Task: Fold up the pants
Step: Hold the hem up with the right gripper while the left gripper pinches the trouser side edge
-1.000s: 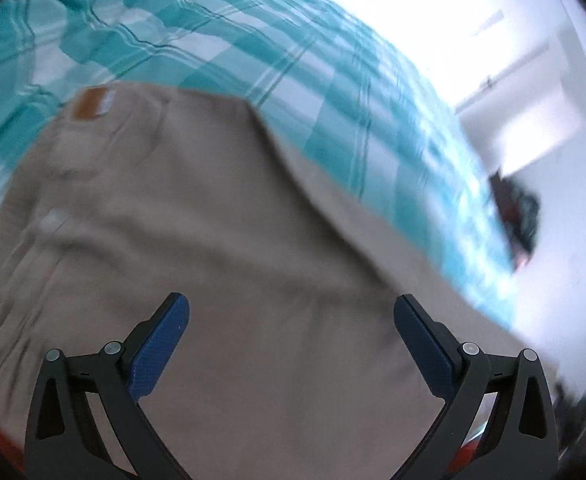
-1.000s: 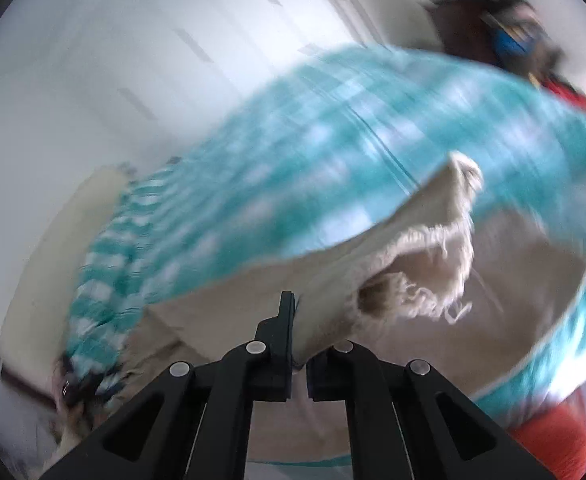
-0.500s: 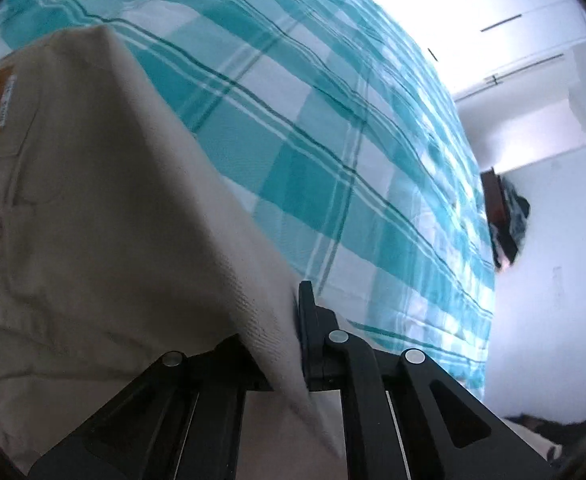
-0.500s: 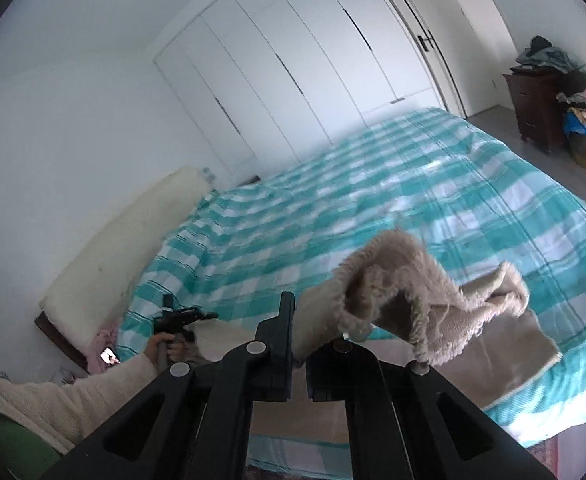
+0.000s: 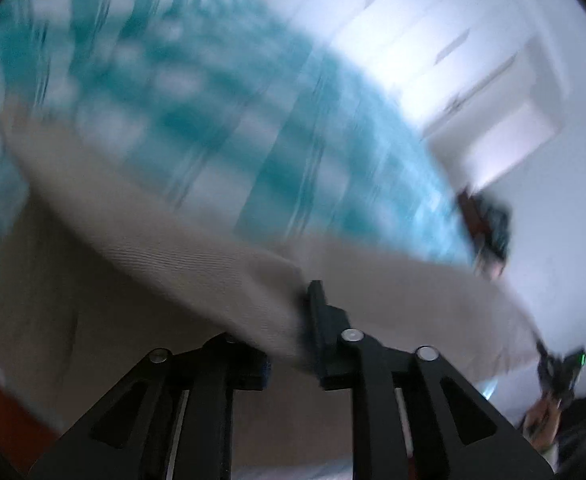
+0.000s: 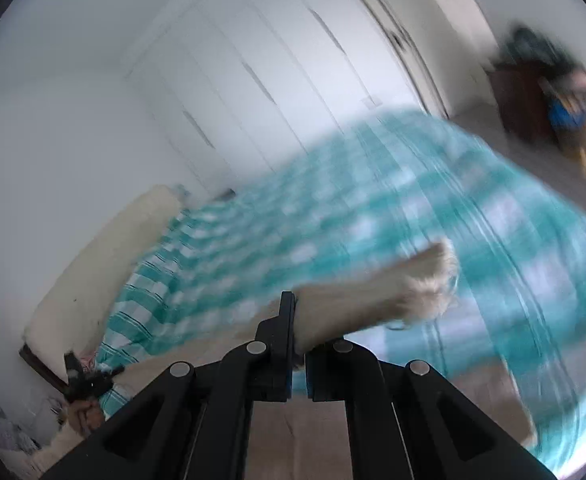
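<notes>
Presently, both frames were motion-blurred; each entry below was read from one wrist view.

Left hand-held gripper (image 5: 293, 322): jaws narrow, pinching a fold of the pants (image 5: 197, 264); they had just eased open slightly, the cloth between them all the while.

Right hand-held gripper (image 6: 299, 334): jaws drawn tight on the frayed hem end of a pant leg (image 6: 377, 294), which stuck out toward 2 o'clock from the tips.

Location of pants: beige cloth hung from both grips above the bed (image 6: 373, 200); in the left view it stretched from 9 o'clock across to 4 o'clock, and more of it lay low on the teal checked bedspread (image 5: 221, 92) at 6 o'clock in the right view.

Other gripper in view: the left unit, with the hand holding it, appeared at 8 o'clock in the right view (image 6: 89, 380); the right unit showed dimly at 4 o'clock in the left view.

Risk 1: slippage at the left grip seemed likely, since only a thin fold sat between the pads and the jaws were not fully tight.

Risk 2: the frayed hem might pull free or bunch, caused by loose threads giving poor purchase.

Risk 3: uneven travel of the two hands could skew the fold so that the edges failed to meet.

Containers: none could be made out; a dark dresser (image 6: 521, 100) at 2 o'clock carried a blurred heap, contents not identifiable.

Pillow (image 6: 97, 276): pale, at 9 o'clock along the bed's head.
</notes>
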### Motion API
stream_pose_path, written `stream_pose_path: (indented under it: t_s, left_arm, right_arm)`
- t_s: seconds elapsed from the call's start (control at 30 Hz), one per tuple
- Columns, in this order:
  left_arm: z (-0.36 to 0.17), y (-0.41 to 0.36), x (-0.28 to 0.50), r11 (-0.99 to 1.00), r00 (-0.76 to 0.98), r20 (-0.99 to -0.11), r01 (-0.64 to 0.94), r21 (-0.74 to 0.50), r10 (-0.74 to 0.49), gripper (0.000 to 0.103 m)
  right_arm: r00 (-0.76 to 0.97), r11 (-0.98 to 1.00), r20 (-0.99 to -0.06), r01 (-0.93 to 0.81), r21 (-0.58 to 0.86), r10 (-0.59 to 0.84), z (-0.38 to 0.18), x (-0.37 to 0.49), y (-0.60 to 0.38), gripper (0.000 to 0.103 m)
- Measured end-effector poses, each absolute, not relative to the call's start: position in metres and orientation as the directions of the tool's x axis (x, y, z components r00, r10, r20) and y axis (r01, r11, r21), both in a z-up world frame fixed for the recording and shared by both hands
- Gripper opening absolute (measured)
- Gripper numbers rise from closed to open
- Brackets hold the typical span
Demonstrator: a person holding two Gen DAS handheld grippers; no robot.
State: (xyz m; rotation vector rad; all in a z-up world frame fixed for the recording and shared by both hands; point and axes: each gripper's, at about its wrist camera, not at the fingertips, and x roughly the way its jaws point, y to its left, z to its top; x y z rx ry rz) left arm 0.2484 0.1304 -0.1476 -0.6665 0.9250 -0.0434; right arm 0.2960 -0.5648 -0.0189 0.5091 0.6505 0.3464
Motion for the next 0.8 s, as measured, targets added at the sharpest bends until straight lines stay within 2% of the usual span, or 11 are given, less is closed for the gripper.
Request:
stream_pose_path:
  t_s: [0.1,0.17,0.23,0.33,0.37,0.4,0.47,0.5,0.57,0.67,0.8]
  left_arm:
    - [-0.213,0.115,0.236,0.795,0.478,-0.811,-0.315,-0.518,-0.339,0.017]
    - [-0.234,0.113,0.23,0.771,0.45,-0.823,-0.362,-0.524,-0.348,0.017]
    - [-0.236,0.112,0.23,0.766,0.46,-0.82,-0.369,-0.526,-0.34,0.015]
    - [-0.232,0.113,0.232,0.782,0.462,-0.826,-0.361,-0.508,-0.323,0.014]
    - [-0.232,0.116,0.232,0.78,0.465,-0.825,-0.365,-0.509,-0.321,0.014]
    - [-0.233,0.118,0.232,0.774,0.467,-0.824,-0.372,-0.512,-0.321,0.014]
    - [-0.234,0.119,0.234,0.765,0.468,-0.822,-0.381,-0.519,-0.324,0.014]
    - [-0.234,0.118,0.233,0.767,0.469,-0.822,-0.38,-0.518,-0.323,0.014]
    - [-0.233,0.117,0.232,0.774,0.47,-0.823,-0.373,-0.512,-0.319,0.013]
    - [-0.22,0.118,0.228,0.782,0.492,-0.81,-0.347,-0.518,-0.318,0.012]
    - [-0.209,0.117,0.211,0.798,0.49,-0.807,-0.312,-0.516,-0.33,0.009]
  right_arm:
    - [0.63,0.833,-0.664,0.05,0.552,0.402,-0.103,0.295,-0.59,0.005]
    - [0.489,0.858,-0.809,0.208,0.47,0.325,-0.175,0.294,-0.605,0.005]
    - [0.434,0.863,-0.849,0.255,0.437,0.302,-0.21,0.29,-0.609,0.005]
    - [0.469,0.838,-0.823,0.265,0.477,0.32,-0.212,0.287,-0.618,0.007]
    - [0.48,0.835,-0.816,0.261,0.484,0.323,-0.21,0.288,-0.62,0.011]
    - [0.485,0.832,-0.811,0.258,0.491,0.328,-0.208,0.288,-0.622,0.026]
    - [0.484,0.809,-0.796,0.258,0.528,0.365,-0.21,0.29,-0.627,0.049]
    - [0.494,0.794,-0.78,0.255,0.552,0.384,-0.21,0.287,-0.626,0.051]
    - [0.507,0.776,-0.772,0.275,0.567,0.384,-0.212,0.29,-0.632,0.047]
    - [0.487,0.825,-0.82,0.299,0.479,0.3,-0.205,0.292,-0.628,0.004]
    - [0.515,0.866,-0.815,0.244,0.436,0.265,-0.176,0.291,-0.627,0.004]
